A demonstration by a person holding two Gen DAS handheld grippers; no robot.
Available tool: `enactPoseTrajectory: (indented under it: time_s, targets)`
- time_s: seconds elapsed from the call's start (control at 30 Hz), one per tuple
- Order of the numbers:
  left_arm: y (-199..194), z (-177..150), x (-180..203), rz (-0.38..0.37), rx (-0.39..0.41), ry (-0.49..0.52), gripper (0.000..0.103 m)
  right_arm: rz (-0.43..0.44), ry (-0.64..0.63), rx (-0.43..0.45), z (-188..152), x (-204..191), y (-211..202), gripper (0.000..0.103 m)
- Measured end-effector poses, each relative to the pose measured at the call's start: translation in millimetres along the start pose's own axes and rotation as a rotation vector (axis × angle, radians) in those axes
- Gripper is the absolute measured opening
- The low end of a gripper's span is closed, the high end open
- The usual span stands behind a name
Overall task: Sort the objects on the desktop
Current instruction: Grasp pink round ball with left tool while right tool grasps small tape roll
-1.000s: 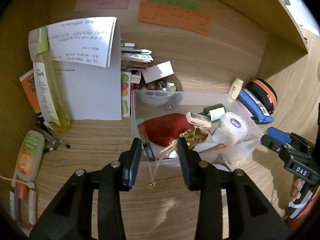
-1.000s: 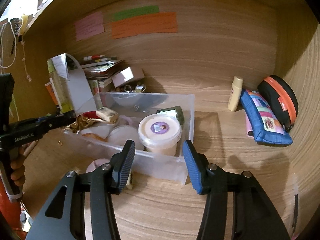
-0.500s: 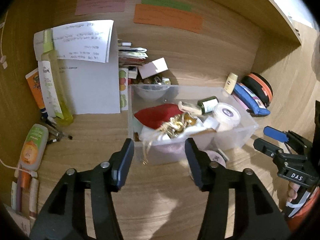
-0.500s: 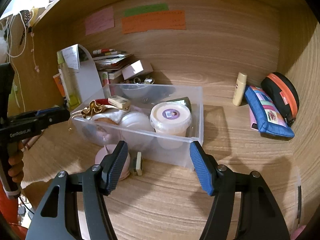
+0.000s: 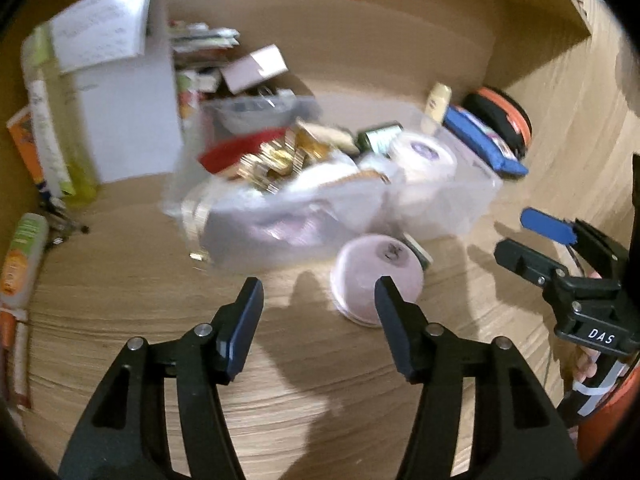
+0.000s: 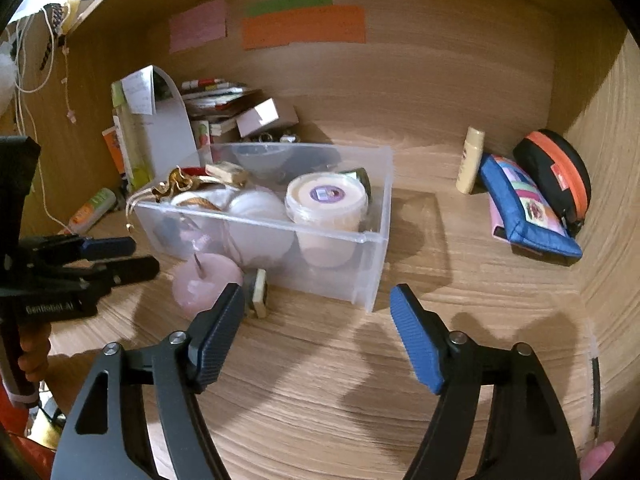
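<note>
A clear plastic bin (image 6: 360, 264) (image 5: 472, 196) sits mid-desk, filled with a white lidded tub (image 6: 326, 196) (image 5: 424, 156), a red pouch (image 5: 236, 150), gold ribbon (image 6: 176, 184) (image 5: 272, 164) and other small items. In front of it lie a pink round candle (image 6: 206, 280) (image 5: 374, 276) and a small dark block (image 6: 258, 294). My left gripper (image 5: 318, 308) hovers over the desk just before the candle, jaws opening, nothing between them. My right gripper (image 6: 316, 332) faces the bin's near corner, jaws opening and empty.
A blue pouch (image 6: 524, 204), a black-and-orange case (image 6: 560, 172) and a cream bottle (image 6: 470, 164) stand at the right wall. Papers, a tall green bottle (image 5: 52, 148) and stacked booklets (image 6: 216, 96) crowd the back left. An orange-green tube (image 5: 20, 256) lies far left.
Both grippers have opened wider and drawn back from the bin. The left one has shifted right and down, so the pink candle now lies just ahead of it.
</note>
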State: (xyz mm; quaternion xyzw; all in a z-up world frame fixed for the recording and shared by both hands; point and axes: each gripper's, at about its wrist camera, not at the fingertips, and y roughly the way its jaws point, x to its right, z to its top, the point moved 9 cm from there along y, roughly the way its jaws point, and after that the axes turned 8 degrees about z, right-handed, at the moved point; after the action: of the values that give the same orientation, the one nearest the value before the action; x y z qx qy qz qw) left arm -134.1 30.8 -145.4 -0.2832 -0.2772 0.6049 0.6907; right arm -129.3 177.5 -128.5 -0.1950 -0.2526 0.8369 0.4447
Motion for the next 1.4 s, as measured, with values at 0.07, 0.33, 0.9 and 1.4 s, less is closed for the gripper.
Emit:
enactPoseTrajectory:
  time_s: [0.07, 0.33, 0.9, 1.4]
  targets:
    - [6, -3, 9, -0.029, -0.018, 0.004, 0.06, -0.001, 0.001, -0.013, -3, 3, 4, 0.072]
    - [20, -3, 35, -0.048, -0.043, 0.064, 0.065, 0.012, 0.005, -0.047, -9, 9, 12, 0.072]
    - [28, -2, 29, -0.03, -0.045, 0.035, 0.062, 0.037, -0.012, -0.107, -16, -2, 32, 0.072]
    - [-2, -4, -17, -0.019, 0.043, -0.066, 0.062, 0.058, -0.12, -0.224, -15, -39, 80, 0.034]
